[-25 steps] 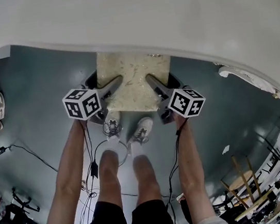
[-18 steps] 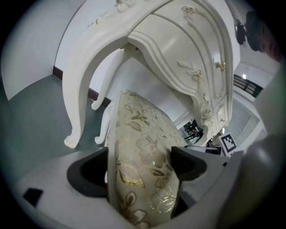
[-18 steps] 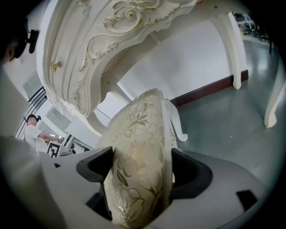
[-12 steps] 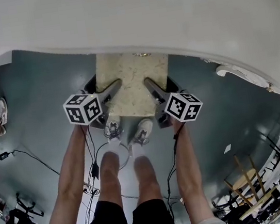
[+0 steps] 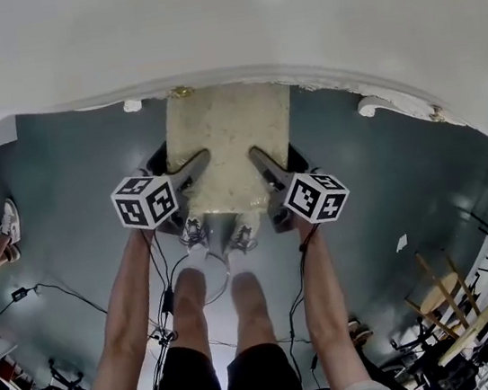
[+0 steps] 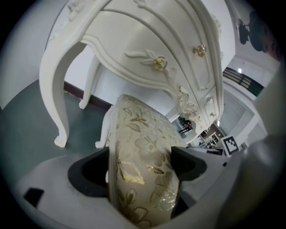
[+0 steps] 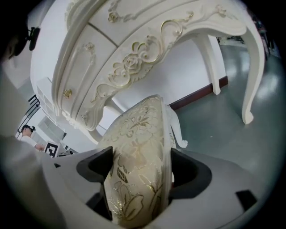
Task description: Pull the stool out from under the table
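The stool [image 5: 229, 146] has a cream seat cushion with a gold floral pattern and white carved legs. In the head view it sticks out from under the white table [image 5: 290, 19] toward my feet. My left gripper [image 5: 192, 165] is shut on the cushion's left edge and my right gripper [image 5: 262, 161] is shut on its right edge. In the left gripper view the stool cushion [image 6: 143, 165] fills the gap between the jaws of the left gripper [image 6: 140, 167]. The right gripper view shows the stool cushion [image 7: 140, 165] clamped the same way by the right gripper [image 7: 138, 172].
The ornate white table's curved legs [image 6: 56, 89] [image 7: 252, 67] stand on the grey-green floor to either side. My feet [image 5: 217, 230] are just behind the stool. Cables [image 5: 163, 292] trail on the floor. Another person's shoe [image 5: 7, 220] is at far left; chairs [image 5: 441, 296] stand at lower right.
The stool has slid out toward my feet, with more of its cushion showing from under the table edge. Both grippers moved back with it, still clamped on its sides.
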A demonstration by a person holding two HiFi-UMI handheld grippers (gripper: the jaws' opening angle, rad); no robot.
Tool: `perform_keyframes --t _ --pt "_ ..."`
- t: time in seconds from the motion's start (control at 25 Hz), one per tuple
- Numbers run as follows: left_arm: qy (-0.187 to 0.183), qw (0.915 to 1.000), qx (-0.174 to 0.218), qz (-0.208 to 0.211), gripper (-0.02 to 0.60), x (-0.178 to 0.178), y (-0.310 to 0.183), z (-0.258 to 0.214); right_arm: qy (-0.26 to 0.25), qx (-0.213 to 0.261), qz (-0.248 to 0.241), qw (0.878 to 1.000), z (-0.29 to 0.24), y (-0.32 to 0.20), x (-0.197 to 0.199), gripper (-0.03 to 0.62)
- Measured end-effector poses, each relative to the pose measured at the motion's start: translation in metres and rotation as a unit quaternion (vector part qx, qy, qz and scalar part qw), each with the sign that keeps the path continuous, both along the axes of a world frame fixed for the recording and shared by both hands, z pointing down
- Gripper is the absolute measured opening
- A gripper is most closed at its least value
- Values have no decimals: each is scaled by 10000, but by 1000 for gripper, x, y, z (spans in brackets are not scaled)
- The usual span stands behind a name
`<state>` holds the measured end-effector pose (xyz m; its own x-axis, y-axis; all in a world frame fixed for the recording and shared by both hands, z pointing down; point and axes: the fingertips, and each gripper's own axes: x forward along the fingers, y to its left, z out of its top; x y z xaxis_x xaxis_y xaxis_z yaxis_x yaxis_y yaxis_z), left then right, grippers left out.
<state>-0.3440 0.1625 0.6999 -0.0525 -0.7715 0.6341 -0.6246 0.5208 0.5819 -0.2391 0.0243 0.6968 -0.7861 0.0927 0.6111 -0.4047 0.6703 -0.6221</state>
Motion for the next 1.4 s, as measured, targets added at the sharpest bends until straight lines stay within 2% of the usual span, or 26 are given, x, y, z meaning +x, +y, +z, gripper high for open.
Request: perform_keyframes --t 0.28,0.64,1.08,1.4 --pt "-43 9978 41 653 426 42 -45 -14 -44 19 663 9978 -13 -30 60 408" --pt "-72 9893 73 1457 426 105 -111 -26 -82 72 1478 9890 -25 -76 142 408" --pt "-20 9687 31 2480 426 201 -178 -21 -44 52 2506 9681 -20 -111 257 408" --pt "22 9499 30 3127 426 276 -213 -11 0 67 3162 9487 -12 -123 341 408"
